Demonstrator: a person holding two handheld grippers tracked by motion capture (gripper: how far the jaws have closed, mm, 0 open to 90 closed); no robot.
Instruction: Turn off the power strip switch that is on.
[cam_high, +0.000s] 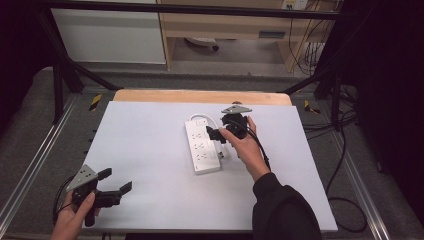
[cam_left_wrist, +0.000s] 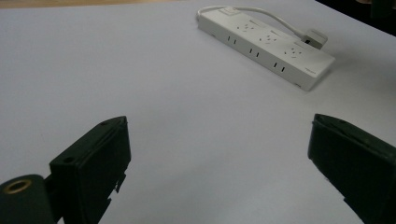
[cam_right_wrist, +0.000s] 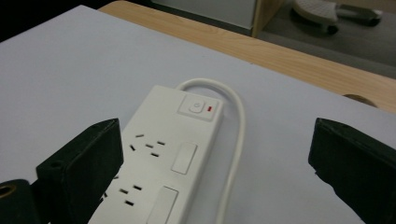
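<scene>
Showing no legible writing (power strip (cam_right_wrist: 163, 158))

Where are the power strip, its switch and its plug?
power strip (cam_high: 202, 147), high view, on its white top face.
switch (cam_right_wrist: 198, 107), right gripper view, on the rocker button.
plug (cam_left_wrist: 315, 37), left gripper view, on the plug's body beside the strip.

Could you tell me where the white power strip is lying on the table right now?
In the high view the power strip lies flat near the middle of the white table top, just left of the open right gripper.
</scene>
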